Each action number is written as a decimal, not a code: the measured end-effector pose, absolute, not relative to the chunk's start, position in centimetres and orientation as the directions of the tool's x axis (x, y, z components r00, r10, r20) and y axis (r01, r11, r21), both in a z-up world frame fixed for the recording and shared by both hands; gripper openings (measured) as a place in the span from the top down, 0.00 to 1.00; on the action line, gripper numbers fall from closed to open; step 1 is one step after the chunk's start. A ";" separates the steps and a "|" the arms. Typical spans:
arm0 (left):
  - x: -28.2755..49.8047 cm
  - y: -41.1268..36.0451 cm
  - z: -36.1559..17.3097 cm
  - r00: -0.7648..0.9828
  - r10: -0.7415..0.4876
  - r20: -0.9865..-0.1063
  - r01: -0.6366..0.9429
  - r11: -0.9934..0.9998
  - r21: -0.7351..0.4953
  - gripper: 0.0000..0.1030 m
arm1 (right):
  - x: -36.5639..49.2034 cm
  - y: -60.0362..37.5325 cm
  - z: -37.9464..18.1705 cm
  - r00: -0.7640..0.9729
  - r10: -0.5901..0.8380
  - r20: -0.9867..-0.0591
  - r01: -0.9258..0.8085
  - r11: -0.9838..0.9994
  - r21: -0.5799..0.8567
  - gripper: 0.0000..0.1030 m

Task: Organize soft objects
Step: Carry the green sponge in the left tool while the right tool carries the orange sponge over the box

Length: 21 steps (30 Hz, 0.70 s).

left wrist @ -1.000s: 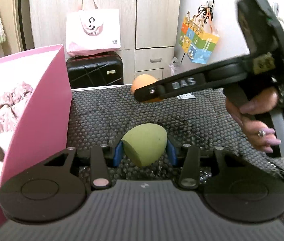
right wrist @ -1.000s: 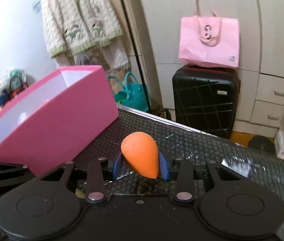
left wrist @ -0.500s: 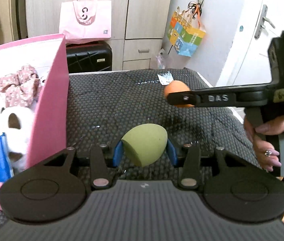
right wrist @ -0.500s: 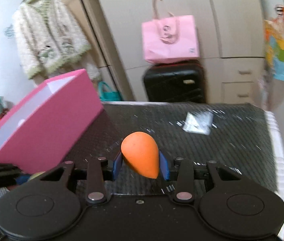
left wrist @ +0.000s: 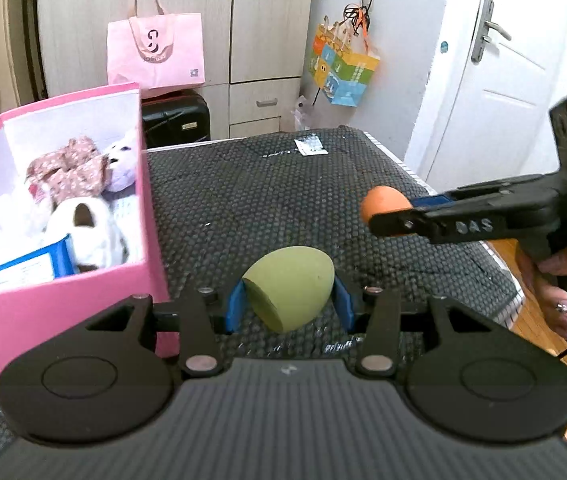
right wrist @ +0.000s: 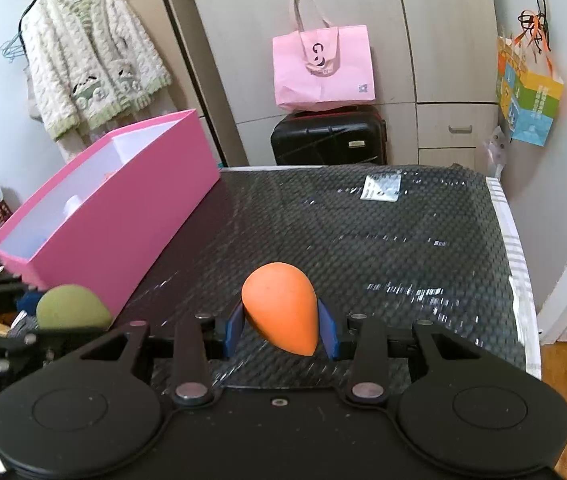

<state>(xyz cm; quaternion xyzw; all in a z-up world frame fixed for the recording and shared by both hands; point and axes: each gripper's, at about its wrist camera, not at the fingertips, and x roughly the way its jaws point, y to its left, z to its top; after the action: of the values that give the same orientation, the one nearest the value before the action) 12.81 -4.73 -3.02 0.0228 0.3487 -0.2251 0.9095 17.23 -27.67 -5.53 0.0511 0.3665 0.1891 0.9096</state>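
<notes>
My left gripper (left wrist: 288, 303) is shut on a green egg-shaped sponge (left wrist: 289, 288), held above the black textured mat (left wrist: 263, 200). An orange egg-shaped sponge (right wrist: 281, 307) sits pinched in my right gripper (right wrist: 281, 330), also above the mat. In the left wrist view the orange sponge (left wrist: 383, 210) and the right gripper (left wrist: 393, 220) show at the right, carried by a hand (left wrist: 559, 284). The green sponge (right wrist: 71, 307) shows at the lower left of the right wrist view. A pink box (left wrist: 63, 304) stands at the left, holding plush toys (left wrist: 91, 236), a floral scrunchie (left wrist: 71, 172) and a blue pack (left wrist: 19, 270).
A white paper tag (right wrist: 382, 188) lies on the far part of the mat. Behind the table stand a black suitcase (right wrist: 329, 136) with a pink bag (right wrist: 323, 66) on it, and cabinets. A door (left wrist: 495, 92) is at the right, a hanging cardigan (right wrist: 91, 60) at the left.
Both grippers have pulled back from the box with their sponges still held. The box's contents have come into the left wrist view, and the right gripper has shifted to the right there.
</notes>
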 end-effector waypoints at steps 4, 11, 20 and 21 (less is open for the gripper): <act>12.2 -2.8 -2.2 0.680 -0.332 -0.654 0.388 0.919 -0.063 0.57 | 15.0 -26.7 -4.6 0.656 0.407 -0.636 -0.347 0.911 0.225 0.56; 11.2 1.3 -0.7 0.673 -0.298 -0.677 0.365 0.930 -0.047 0.57 | 12.2 -23.9 -2.8 0.630 0.470 -0.618 -0.466 0.865 0.183 0.56; 9.1 5.5 2.8 0.677 -0.309 -0.668 0.355 0.932 -0.071 0.57 | 10.4 -20.7 -0.1 0.565 0.573 -0.594 -0.598 0.780 0.184 0.56; 9.0 5.9 3.1 0.670 -0.321 -0.670 0.358 0.930 -0.087 0.57 | 10.3 -20.3 0.2 0.554 0.584 -0.592 -0.613 0.768 0.185 0.56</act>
<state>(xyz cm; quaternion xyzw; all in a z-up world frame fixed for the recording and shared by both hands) 8.98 5.86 3.13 0.0258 0.3613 -0.1857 0.9134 10.26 -20.30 0.25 -0.0214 0.3279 0.3396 0.8813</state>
